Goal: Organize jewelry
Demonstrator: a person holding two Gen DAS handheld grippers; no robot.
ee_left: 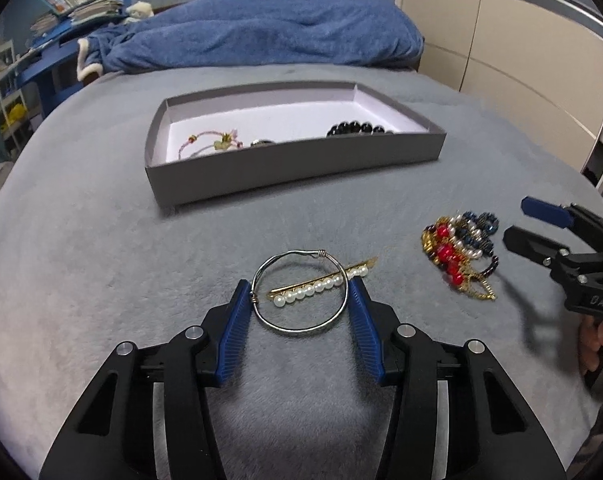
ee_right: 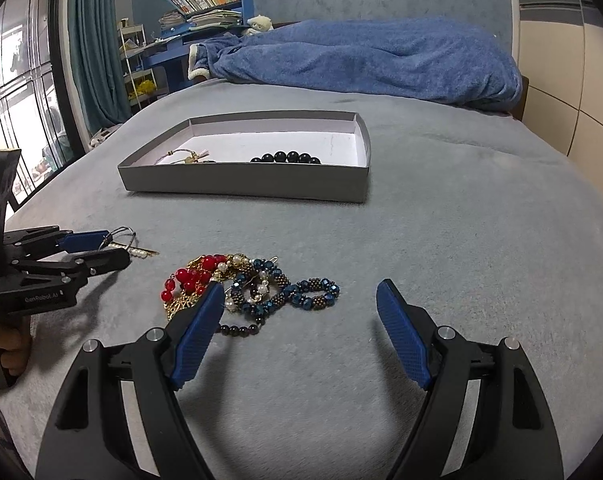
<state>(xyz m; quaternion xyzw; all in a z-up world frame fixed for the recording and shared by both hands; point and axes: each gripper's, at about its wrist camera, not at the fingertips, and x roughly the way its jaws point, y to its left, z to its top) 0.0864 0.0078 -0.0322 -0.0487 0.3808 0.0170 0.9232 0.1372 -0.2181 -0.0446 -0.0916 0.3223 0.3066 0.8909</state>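
A silver wire bangle (ee_left: 297,326) lies on the grey bedspread over a gold pearl hair pin (ee_left: 321,286). My left gripper (ee_left: 299,290) straddles the bangle, and its blue pads touch the ring on both sides. In the right wrist view the left gripper (ee_right: 117,246) shows at the left with the bangle (ee_right: 121,234) between its fingers. To the right is a tangled pile of red, blue and gold beaded jewelry (ee_left: 457,252) (ee_right: 253,288). My right gripper (ee_right: 301,286) stands open just in front of the pile, holding nothing. The right gripper (ee_left: 517,220) also shows in the left wrist view.
A shallow grey box (ee_left: 293,168) (ee_right: 241,186) sits farther back, holding a black bead bracelet (ee_left: 355,128) and a pink cord bracelet (ee_left: 209,142). A blue blanket (ee_left: 269,28) is bunched at the far end. A wardrobe stands to the right, with shelves and a window to the left.
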